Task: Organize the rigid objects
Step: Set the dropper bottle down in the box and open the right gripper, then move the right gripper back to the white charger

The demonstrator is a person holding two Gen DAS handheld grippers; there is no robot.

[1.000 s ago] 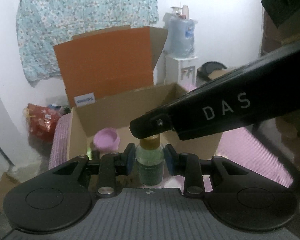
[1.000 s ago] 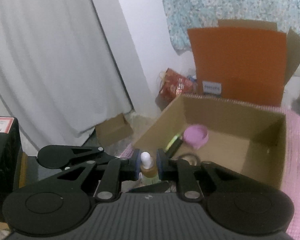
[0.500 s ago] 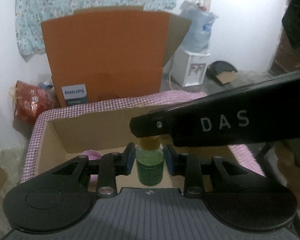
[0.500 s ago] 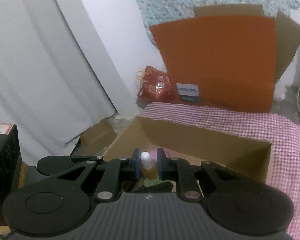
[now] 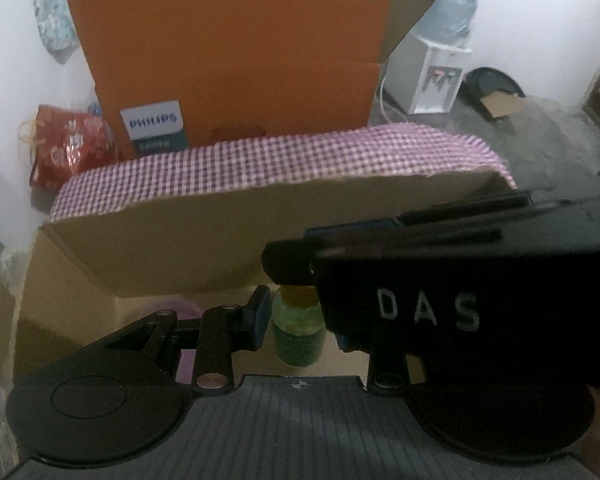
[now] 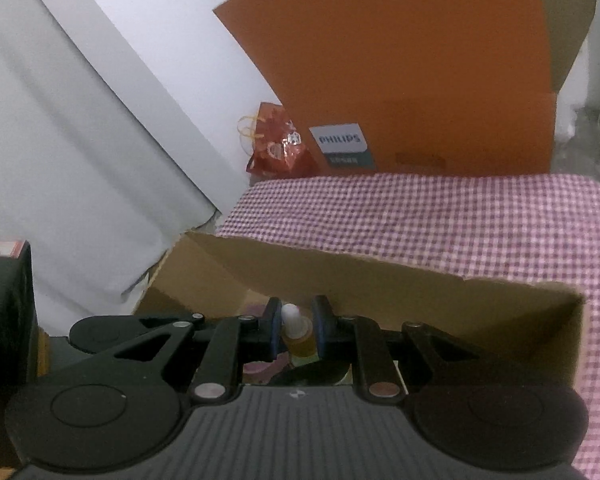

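Note:
A small green bottle [image 5: 298, 332] with an amber neck stands low inside the open cardboard box [image 5: 220, 236]. My left gripper [image 5: 298, 316] brackets the bottle's body; its right finger is hidden behind the right gripper's black body, marked DAS. My right gripper [image 6: 294, 328] is closed around the bottle's white dropper top [image 6: 289, 314] and amber neck. A pink lid [image 5: 176, 306] lies in the box to the left, partly hidden by my left fingers [image 5: 258, 316].
The box sits on a table with a pink checked cloth [image 6: 440, 216]. Behind stand a large orange Philips carton [image 5: 228, 52], a red foil bag [image 5: 66, 144] and a water dispenser [image 5: 440, 76]. A white curtain [image 6: 60, 140] hangs at the left.
Both grippers have moved down into the box with the bottle held between them. The box's far wall now rises above the fingers, and the right gripper's body covers more of the left view.

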